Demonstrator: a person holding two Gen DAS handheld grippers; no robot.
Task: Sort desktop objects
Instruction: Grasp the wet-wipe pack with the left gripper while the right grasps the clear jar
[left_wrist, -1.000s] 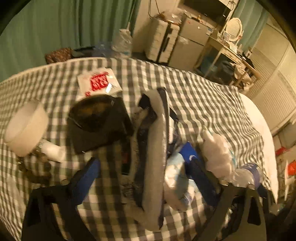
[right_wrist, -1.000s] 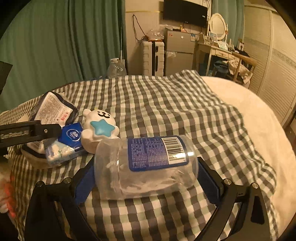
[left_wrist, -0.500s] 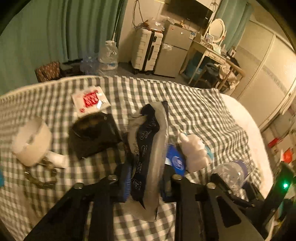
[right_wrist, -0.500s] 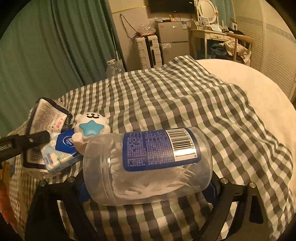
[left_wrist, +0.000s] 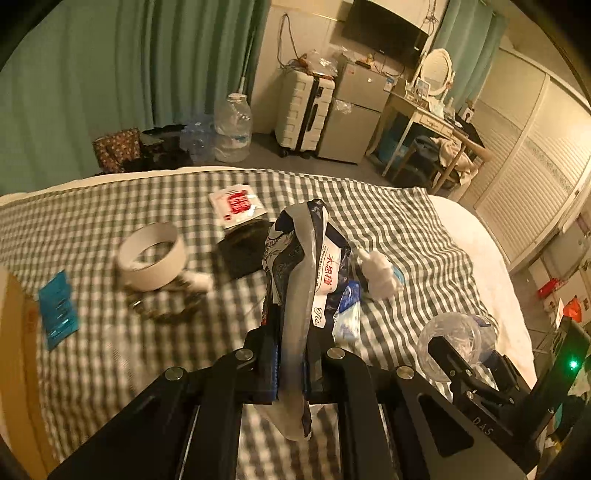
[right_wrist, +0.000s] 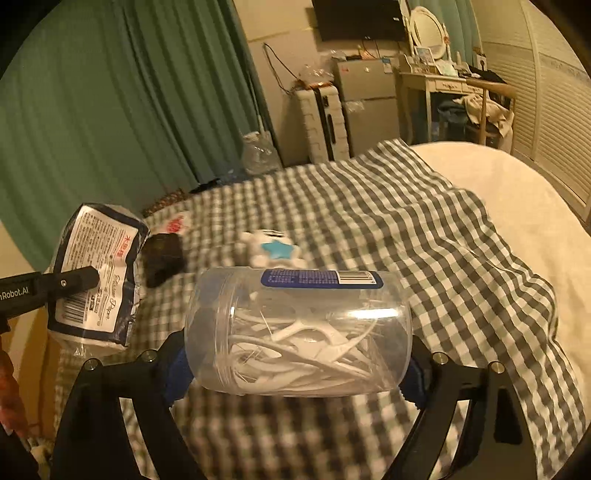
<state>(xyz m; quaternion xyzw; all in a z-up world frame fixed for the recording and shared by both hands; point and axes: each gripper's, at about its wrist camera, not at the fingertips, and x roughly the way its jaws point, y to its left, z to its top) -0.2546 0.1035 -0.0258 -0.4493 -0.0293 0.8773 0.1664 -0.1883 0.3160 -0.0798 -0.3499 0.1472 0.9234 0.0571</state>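
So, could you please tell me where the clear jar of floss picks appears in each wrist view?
Left wrist view: the clear jar sits low at the right, seen end-on, beside the right gripper.
Right wrist view: the jar fills the lower centre, lying crosswise between the closing jaws of that gripper.
Shared landmark: the white toy with a blue star lies on the checked cloth in both.

Dim warm rm: green curtains (left_wrist: 122, 70), white suitcase (left_wrist: 301, 110), vanity desk (left_wrist: 424, 122), wall TV (right_wrist: 356, 18).

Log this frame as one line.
left gripper: shut on tissue pack | right gripper: closing on floss-pick jar | both lifted off checkered cloth
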